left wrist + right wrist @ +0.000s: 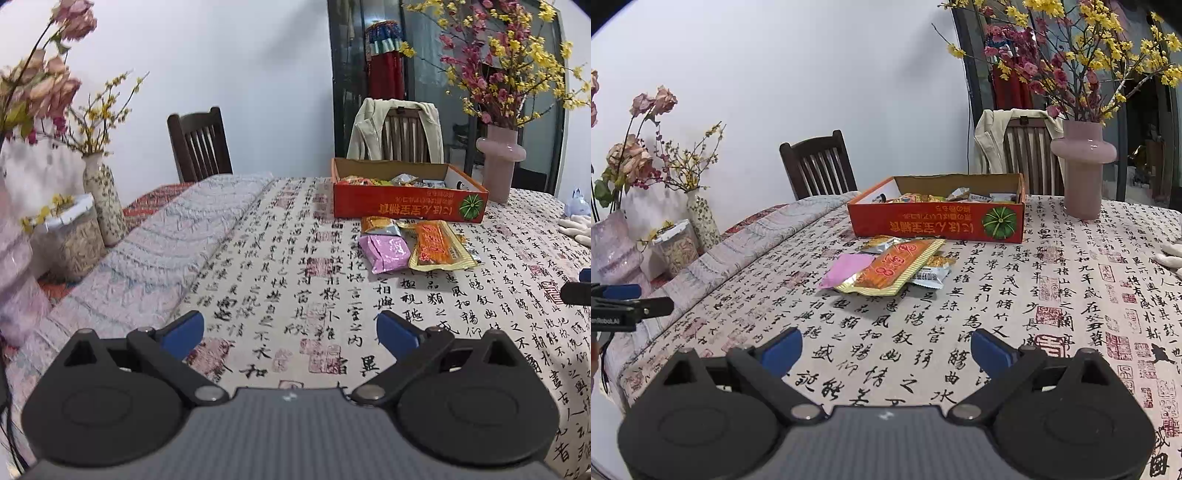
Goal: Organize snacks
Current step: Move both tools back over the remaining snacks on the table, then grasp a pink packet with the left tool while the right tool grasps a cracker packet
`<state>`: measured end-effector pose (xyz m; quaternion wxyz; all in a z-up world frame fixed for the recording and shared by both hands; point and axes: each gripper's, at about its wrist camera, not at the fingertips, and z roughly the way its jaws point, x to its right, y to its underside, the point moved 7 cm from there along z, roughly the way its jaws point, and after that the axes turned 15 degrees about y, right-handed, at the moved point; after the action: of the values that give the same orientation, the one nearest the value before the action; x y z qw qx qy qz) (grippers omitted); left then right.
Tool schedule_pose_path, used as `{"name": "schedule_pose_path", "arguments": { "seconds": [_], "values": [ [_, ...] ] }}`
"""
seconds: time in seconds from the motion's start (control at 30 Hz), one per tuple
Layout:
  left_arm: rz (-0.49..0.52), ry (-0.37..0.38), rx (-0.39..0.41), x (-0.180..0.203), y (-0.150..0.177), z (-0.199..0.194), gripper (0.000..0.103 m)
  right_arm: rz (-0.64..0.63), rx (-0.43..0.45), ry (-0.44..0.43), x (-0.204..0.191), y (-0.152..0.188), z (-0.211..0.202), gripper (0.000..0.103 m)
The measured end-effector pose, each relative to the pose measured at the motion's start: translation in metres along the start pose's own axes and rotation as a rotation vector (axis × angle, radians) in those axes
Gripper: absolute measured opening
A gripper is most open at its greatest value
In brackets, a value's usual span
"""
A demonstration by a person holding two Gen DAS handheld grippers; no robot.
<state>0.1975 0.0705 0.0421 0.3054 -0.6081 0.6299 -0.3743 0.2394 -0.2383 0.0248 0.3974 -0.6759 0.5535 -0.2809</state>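
Several loose snack packets (886, 269) lie mid-desk, just near of red box (938, 221), part filled. Left gripper (290, 332) and right gripper (886, 349): jaws apart, empty, well short. Step judged: approach. Next: reach forward, close on top orange packet (897, 267).

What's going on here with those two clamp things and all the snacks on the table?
A person is tidying snacks with a handheld gripper in each hand. Both the left gripper and the right gripper hang open over the tablecloth, holding nothing. A few snack packets, including a pink packet and an orange packet, lie loose in front of the red box, which already holds other snacks.
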Motion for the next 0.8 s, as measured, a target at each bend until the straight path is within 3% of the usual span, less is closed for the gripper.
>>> {"name": "schedule_pose_path", "arguments": {
  "seconds": [0.33,0.6,0.8],
  "values": [
    [0.045,0.056,-0.032,0.014,-0.009,0.064,0.100,0.038,-0.024,0.012,0.010,0.004,0.016,0.098],
    [0.104,0.188,-0.020,0.039,-0.053,0.159,0.097,-0.004,-0.050,0.114,0.022,-0.025,0.068,0.097],
    [0.053,0.265,-0.116,0.044,-0.066,0.242,0.097,-0.053,-0.068,0.187,0.031,-0.049,0.117,0.092]
  ]
}}
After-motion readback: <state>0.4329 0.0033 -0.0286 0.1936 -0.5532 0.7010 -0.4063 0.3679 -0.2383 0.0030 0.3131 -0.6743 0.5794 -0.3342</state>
